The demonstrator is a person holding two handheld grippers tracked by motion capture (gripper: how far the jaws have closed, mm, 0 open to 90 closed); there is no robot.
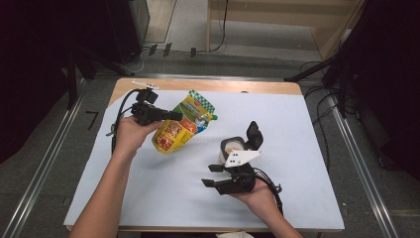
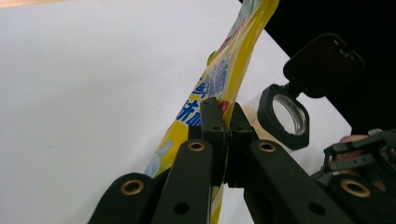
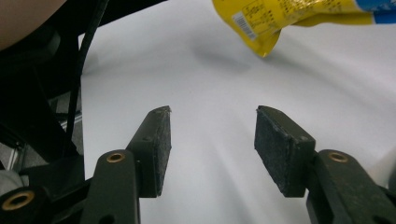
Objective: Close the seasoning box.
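The left gripper (image 1: 171, 116) was clamped on the yellow pouch (image 1: 181, 128), which hung tilted between its jaws above the white desk (image 1: 297, 129). The right gripper (image 3: 212, 140) stood released, nothing between its pads, the pouch beyond its tips. An open-lidded jar (image 1: 234, 148) sat just behind that gripper.

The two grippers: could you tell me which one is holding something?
The left gripper: it is clamped on the yellow pouch. The right gripper stands open with nothing between its jaws.
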